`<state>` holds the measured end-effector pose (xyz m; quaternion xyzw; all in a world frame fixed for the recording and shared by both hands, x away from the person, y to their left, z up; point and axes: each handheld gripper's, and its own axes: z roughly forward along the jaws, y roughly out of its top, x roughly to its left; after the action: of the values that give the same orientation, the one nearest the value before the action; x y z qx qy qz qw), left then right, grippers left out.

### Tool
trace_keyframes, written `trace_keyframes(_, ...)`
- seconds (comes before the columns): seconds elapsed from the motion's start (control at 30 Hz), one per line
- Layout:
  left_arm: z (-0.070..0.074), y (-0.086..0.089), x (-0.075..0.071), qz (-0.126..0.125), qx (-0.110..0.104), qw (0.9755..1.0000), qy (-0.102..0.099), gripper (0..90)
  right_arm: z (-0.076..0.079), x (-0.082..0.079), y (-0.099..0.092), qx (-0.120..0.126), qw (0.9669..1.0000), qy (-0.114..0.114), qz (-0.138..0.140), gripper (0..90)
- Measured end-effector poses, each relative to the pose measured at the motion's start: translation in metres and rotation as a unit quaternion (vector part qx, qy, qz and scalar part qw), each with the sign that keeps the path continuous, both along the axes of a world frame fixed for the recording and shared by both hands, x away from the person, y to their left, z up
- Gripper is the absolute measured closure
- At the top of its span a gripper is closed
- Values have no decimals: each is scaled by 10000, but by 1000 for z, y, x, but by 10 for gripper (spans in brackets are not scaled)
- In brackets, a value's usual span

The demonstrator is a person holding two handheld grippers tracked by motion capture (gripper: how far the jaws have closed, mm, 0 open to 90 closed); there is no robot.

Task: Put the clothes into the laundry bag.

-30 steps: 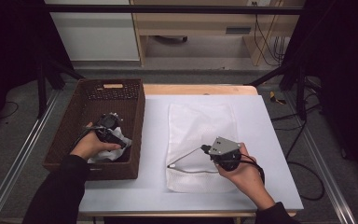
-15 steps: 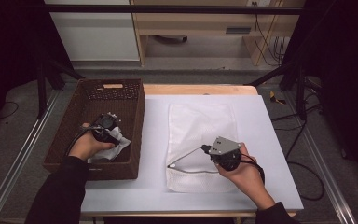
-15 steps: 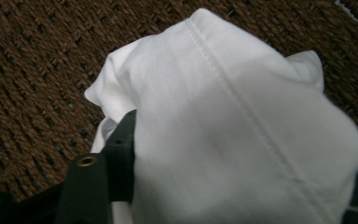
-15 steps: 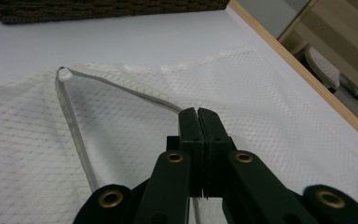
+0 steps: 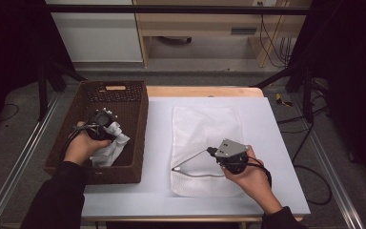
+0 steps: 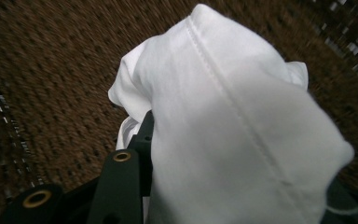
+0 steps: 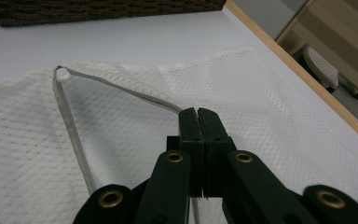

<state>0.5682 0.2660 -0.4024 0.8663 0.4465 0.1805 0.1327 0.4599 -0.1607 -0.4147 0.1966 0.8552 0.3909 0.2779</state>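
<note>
Left tool (image 5: 106,125) has just closed on the crumpled white cloth (image 6: 233,130) and lifted it slightly inside the brown wicker basket (image 5: 138,114); right tool (image 7: 198,116) is clamped on the white mesh bag's (image 5: 205,129) opening.

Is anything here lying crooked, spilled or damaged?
Nothing stands out. The white cloth is crumpled, but only because the left gripper holds it over the wicker basket. The mesh bag lies flat on the table, its opening pulled up where the right gripper pinches the edge.

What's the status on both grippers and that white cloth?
Left gripper just closed on white cloth, over the basket. Right gripper shut on mesh bag opening edge. Nothing in the way.
</note>
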Motion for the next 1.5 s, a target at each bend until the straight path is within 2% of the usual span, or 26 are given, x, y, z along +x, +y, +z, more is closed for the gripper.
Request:
trace_keyframes(0.03,11,4,-2,35,-146,9998,-144,567,0,0,0,1,10000,0,1,898)
trace_keyframes(0.07,11,4,-2,35,-146,9998,-144,567,0,0,0,1,10000,0,1,898)
trace_keyframes(0.1,21,7,-5,59,-256,9993,-266,567,0,1,0,-11,10000,-4,4,898)
trace_keyframes(0.13,21,7,-5,59,-256,9993,-266,567,-1,1,0,-9,10000,1,-2,898)
trace_keyframes(0.17,33,12,-8,85,-435,9982,-394,567,-1,1,0,-11,10000,0,-4,898)
trace_keyframes(0.2,33,12,-8,85,-435,9982,-394,568,-1,1,0,-11,10000,0,-4,898)
trace_keyframes(0.27,49,15,-12,101,-468,9973,-559,568,-1,1,0,-7,10000,2,-12,898)
trace_keyframes(0.33,54,16,-14,104,-508,9967,-619,569,-1,1,0,-1,10000,7,-15,898)
trace_keyframes(0.37,63,16,-18,98,-587,9956,-728,569,-1,1,0,2,10000,3,-12,898)
trace_keyframes(0.4,63,16,-18,98,-587,9956,-728,569,-1,1,0,2,10000,3,-12,898)
trace_keyframes(0.63,95,15,-32,32,-764,9917,-1037,568,0,1,-1,38,10000,22,-15,898)
trace_keyframes(0.8,105,14,-37,-80,-855,9901,-1112,568,0,1,-1,56,10000,30,-35,898)
trace_keyframes(0.87,111,15,-41,-96,-922,9886,-1187,568,-1,1,-1,49,10000,30,-37,898)
trace_keyframes(1.0,115,18,-45,-119,-1060,9867,-1228,568,-2,1,-1,51,10000,36,-29,898)
trace_keyframes(1.1,117,19,-48,-99,-1081,9861,-1255,568,-4,2,-1,78,9999,95,-31,898)
trace_keyframes(1.23,124,19,-55,-111,-1188,9835,-1357,567,-4,2,-3,132,9998,110,-28,898)
trace_keyframes(1.43,131,13,-60,-182,-1131,9837,-1387,567,-5,3,-4,162,9997,158,-30,898)
trace_keyframes(1.5,133,11,-62,-218,-1145,9830,-1417,567,-5,3,-4,174,9997,164,-29,898)
